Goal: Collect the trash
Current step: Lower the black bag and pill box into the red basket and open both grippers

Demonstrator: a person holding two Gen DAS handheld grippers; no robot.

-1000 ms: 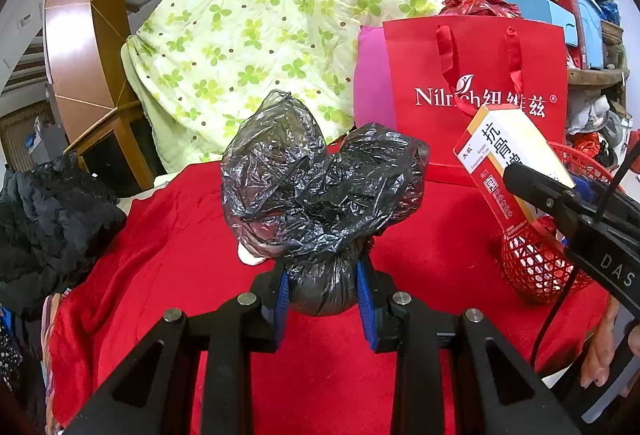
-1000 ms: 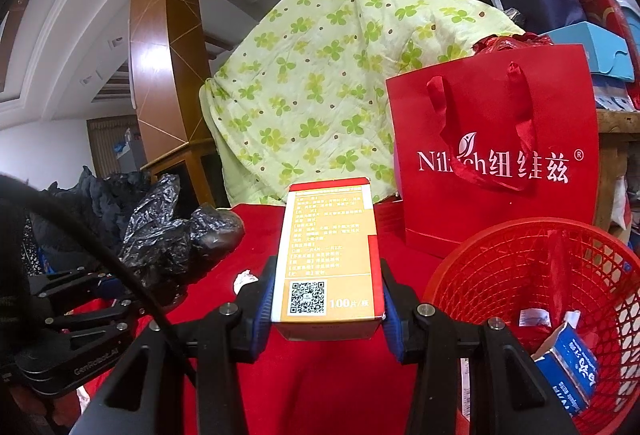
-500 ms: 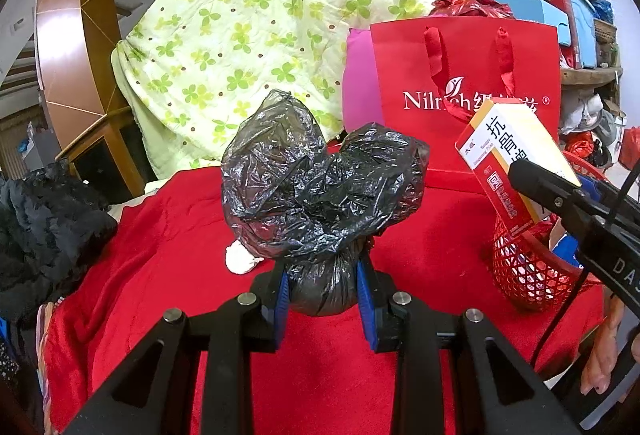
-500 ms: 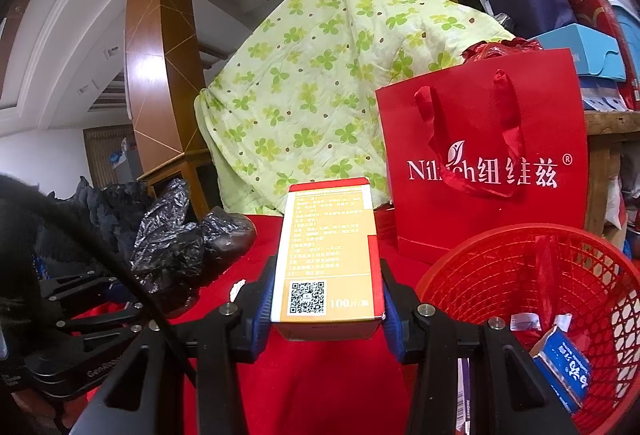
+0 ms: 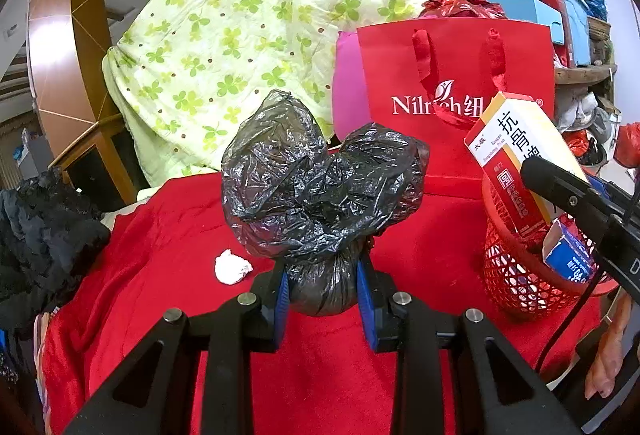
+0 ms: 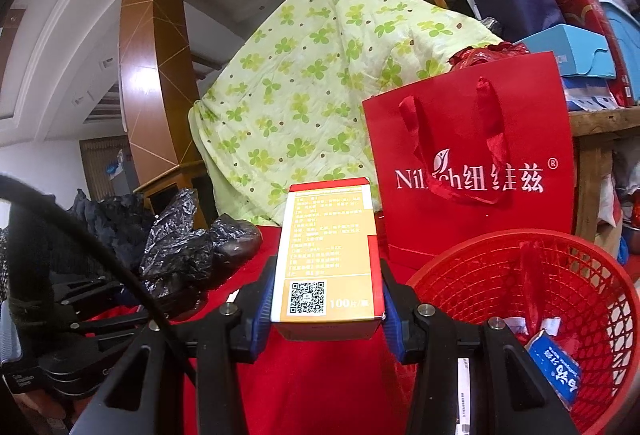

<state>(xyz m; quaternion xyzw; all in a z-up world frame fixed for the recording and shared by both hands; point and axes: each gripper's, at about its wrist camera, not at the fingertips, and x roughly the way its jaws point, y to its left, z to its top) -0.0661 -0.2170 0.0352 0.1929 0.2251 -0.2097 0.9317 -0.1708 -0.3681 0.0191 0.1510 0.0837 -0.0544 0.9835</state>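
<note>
Both claws hold trash over the red cloth (image 5: 168, 235).
The left claw (image 5: 322, 285) pinches the knotted neck of a black bag (image 5: 320, 191), which bulges above its pads; a white wad (image 5: 232, 267) lies left of it. The right claw (image 6: 326, 309) clamps a yellow box (image 6: 328, 255), and just right of it sits a red basket (image 6: 600, 275), perhaps already holding a blue packet (image 6: 556, 365).
</note>
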